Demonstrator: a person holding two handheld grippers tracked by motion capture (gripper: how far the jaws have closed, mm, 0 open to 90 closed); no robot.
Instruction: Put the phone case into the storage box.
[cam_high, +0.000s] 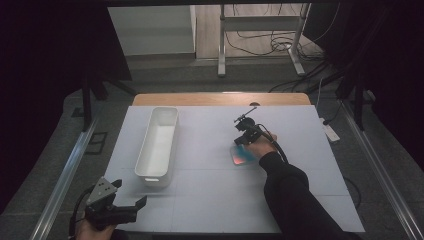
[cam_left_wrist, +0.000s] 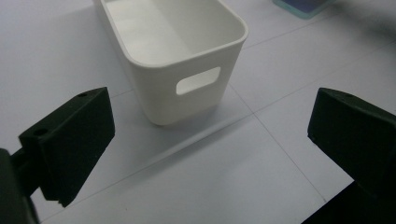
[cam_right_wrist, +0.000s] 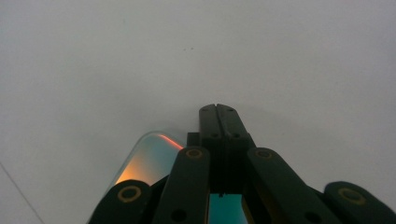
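Desk: I saw a pale grey-white top marked by faint seams, carrying everything.
White bin: it stood long and narrow on the left half of the desk, upright, with a handle slot in its near end wall; I saw nothing inside it.
Coloured tile: a flat, translucent piece, blue shading to orange-red, lay on the desk right of centre, well apart from the bin.
Left hand-held gripper: I held it over the near left corner, jaws spread wide with nothing between them, facing the bin's near end.
Right hand-held gripper: I had it down at the tile's far edge, jaws pressed fully together; whether they pinched the tile I could not tell.
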